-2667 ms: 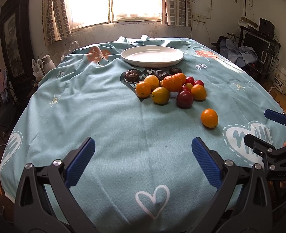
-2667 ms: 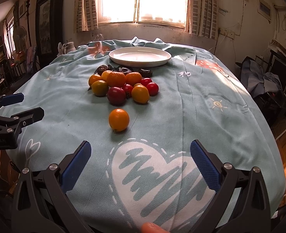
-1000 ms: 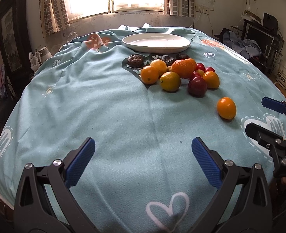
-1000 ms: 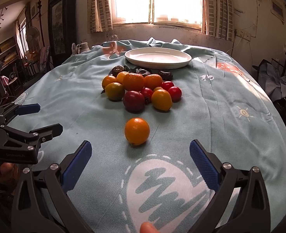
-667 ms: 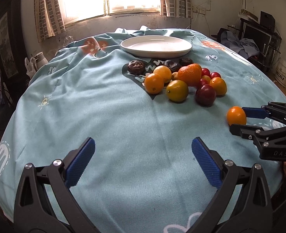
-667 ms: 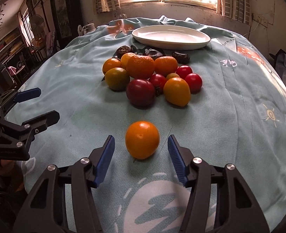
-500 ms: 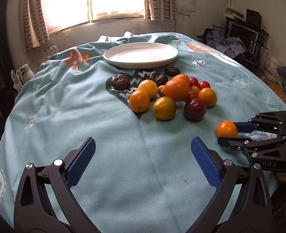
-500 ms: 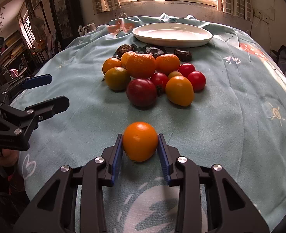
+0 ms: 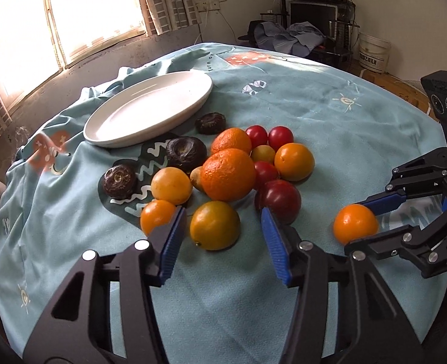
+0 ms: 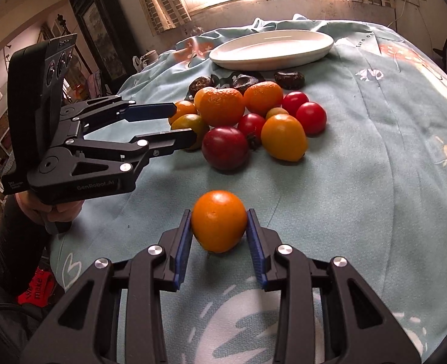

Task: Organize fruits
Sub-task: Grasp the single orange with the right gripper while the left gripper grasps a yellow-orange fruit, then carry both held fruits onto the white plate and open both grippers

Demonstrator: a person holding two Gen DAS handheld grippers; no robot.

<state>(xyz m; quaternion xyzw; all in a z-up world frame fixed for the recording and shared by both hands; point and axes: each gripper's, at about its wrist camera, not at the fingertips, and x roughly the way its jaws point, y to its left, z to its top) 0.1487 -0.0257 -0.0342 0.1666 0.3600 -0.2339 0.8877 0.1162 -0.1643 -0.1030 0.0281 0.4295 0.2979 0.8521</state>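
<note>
Here the right gripper [image 10: 218,230] is clamping the lone orange [image 10: 218,220] between its blue pads, where 2.7 s ago its jaws were standing wide apart and well short of the fruit. The orange is sitting apart from the pile of fruit [image 9: 229,174] on the teal tablecloth [image 9: 314,115], seemingly still touching the cloth. By this reading, the first pick is secured and the carry to the white plate [image 9: 150,109], lying empty beyond the pile, is becoming possible. The left gripper [image 9: 220,238] is also closing in: its jaws, formerly wide, are now half-closed and empty, flanking a yellow-green fruit [image 9: 215,229] at the pile's near edge without touching it. Both grippers are reaching forward, low and nearly level over the tabletop.
</note>
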